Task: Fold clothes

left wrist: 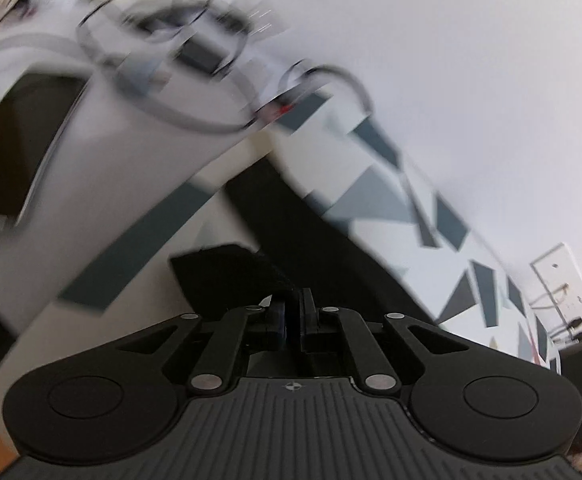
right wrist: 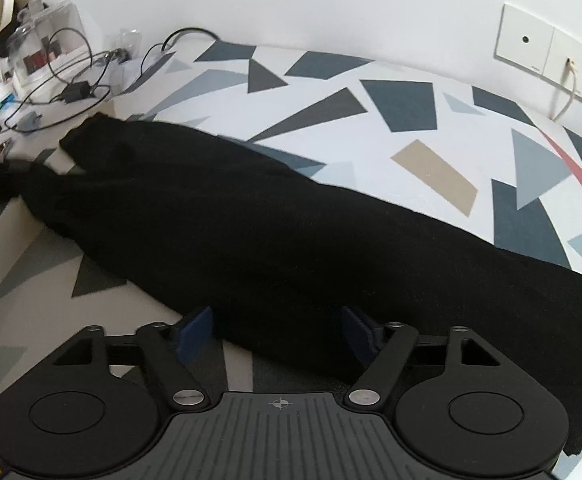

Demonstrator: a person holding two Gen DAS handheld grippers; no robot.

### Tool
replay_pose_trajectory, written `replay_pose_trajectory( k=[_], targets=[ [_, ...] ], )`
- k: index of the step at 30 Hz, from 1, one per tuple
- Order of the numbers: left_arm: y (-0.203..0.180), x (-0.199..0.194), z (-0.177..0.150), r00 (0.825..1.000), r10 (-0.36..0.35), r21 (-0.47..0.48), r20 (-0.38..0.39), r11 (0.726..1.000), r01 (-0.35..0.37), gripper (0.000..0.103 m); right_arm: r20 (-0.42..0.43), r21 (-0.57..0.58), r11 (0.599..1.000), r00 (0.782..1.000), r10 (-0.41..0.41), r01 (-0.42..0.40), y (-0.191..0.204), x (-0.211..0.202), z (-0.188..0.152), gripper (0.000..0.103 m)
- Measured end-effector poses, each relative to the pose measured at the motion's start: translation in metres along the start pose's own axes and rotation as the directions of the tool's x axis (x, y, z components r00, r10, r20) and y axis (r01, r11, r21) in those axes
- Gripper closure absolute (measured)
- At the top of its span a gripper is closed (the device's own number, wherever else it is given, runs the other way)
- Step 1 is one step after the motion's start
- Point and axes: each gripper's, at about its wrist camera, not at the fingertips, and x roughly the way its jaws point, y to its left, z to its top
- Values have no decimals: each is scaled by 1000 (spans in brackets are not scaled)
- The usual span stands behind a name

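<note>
Right gripper (right wrist: 278, 334) nearest, jaws wide, empty, straddling black garment (right wrist: 251, 220) edge on patterned bedsheet (right wrist: 411, 120). Left gripper (left wrist: 293, 316) pinched on garment fold. We advise seating the right jaws on the hem and closing before lifting.

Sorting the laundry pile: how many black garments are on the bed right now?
1. The black garment stretches diagonally across the patterned bedsheet; the left gripper pinches its far end, the right gripper is open over its near edge. Others may be out of view.

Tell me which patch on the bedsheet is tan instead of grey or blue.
The slanted tan rectangle on the bedsheet, just beyond the black garment; neighbouring patches are grey, blue or red.
</note>
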Motion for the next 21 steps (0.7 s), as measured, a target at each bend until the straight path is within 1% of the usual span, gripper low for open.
replay_pose_trajectory(
  k=[2,4,5,7,8,9,11,12,14,15,16,17,19,20,21],
  targets=[
    [-19,-4,15,998,-42,63,49,997,39,97,0,10,1000,1000,-20,20,0,1,-1,33],
    [-41,-13,29,988,-104,139,113,986,88,98,8,43,999,1000,-24,24,-4,1,0,33],
    [-51,-18,36,979,-143,178,148,977,115,98,12,66,998,1000,-22,21,-7,0,1,33],
    [-70,-28,49,953,-218,252,210,954,163,97,21,112,994,1000,-19,17,-12,-1,3,33],
    [-77,-30,54,943,-237,281,233,945,168,97,24,128,992,999,-23,20,-15,-2,4,33],
    [-78,-26,57,942,-233,285,240,945,161,97,29,136,990,999,-28,24,-16,-3,5,33],
    [-75,-13,60,950,-206,266,234,953,142,97,40,142,989,999,-36,30,-18,-5,6,33],
    [-69,-3,60,959,-177,245,220,962,121,97,41,142,989,998,-38,32,-19,-6,6,32],
    [-51,24,55,982,-86,187,171,981,53,97,38,152,988,998,-42,36,-20,-6,5,32],
    [-39,40,51,990,-33,160,136,987,11,97,35,161,986,998,-44,38,-20,-6,3,32],
    [-27,58,46,997,16,141,81,990,-28,97,31,171,984,998,-46,40,-21,-5,1,32],
    [-17,74,42,998,62,125,19,990,-64,97,27,181,983,999,-47,41,-21,-5,-1,32],
    [-1,90,35,993,105,71,-62,992,-100,97,20,186,982,999,-46,41,-21,-4,-3,32],
    [4,92,32,992,100,50,-78,994,-97,95,20,177,983,999,-50,45,-20,-4,-4,32],
    [7,90,29,993,83,35,-80,996,-81,87,21,170,984,998,-53,49,-19,-5,-5,31]
  ],
)
